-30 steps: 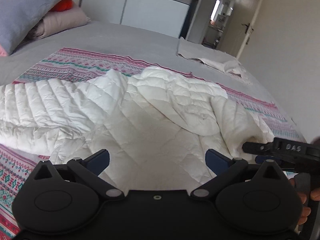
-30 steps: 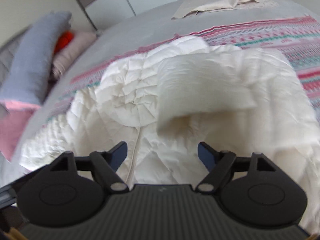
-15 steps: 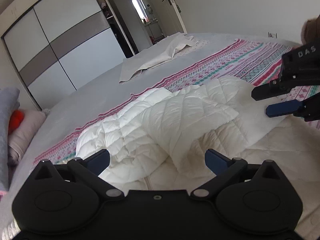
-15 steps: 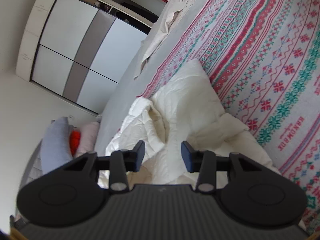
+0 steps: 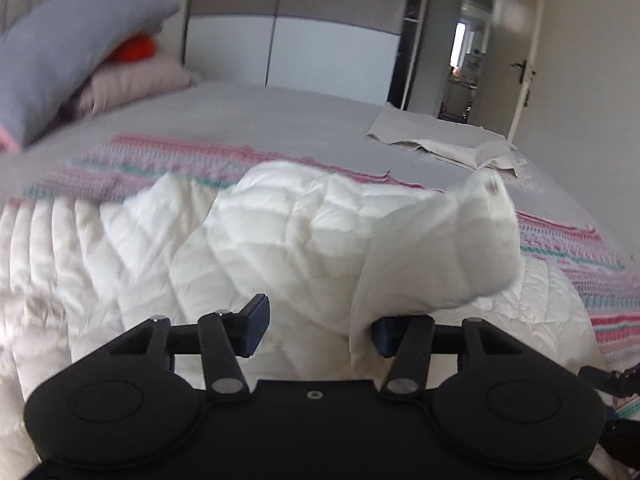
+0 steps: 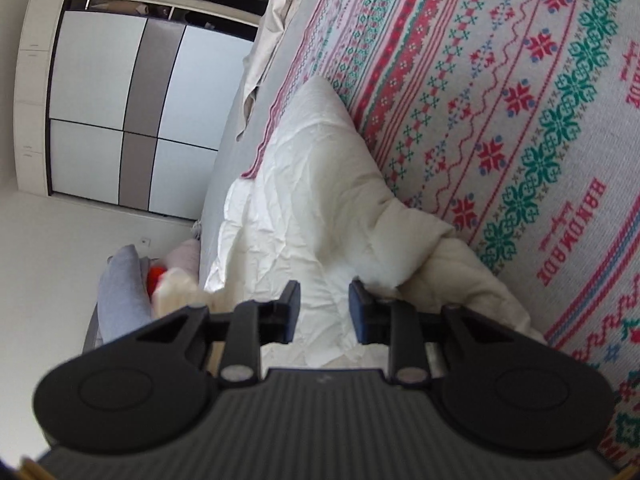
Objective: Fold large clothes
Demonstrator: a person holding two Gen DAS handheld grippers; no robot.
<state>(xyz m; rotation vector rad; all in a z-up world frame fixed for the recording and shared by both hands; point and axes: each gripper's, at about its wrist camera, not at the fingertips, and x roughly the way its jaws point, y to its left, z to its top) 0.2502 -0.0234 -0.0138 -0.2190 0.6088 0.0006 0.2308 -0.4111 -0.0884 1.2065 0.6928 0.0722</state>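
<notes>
- While our left claw (image 5: 316, 330) stands wide, a jacket (image 5: 248, 248) fold drapes its right finger, nothing clamped.
- Our right claw (image 6: 324, 310) is narrow, gripping nothing we can see.
- We judge folding barely begun: the jacket sprawls rumpled on the bed (image 5: 280, 116).

Left gripper (image 5: 316, 326): level, jaws partly apart, white fabric against its right finger.
Right gripper (image 6: 324, 312): rolled sideways, jaws narrowly apart, fabric between them.

Quilted crinkled jacket (image 5: 280, 240), seemingly knitted blanket (image 6: 520, 120)
</notes>
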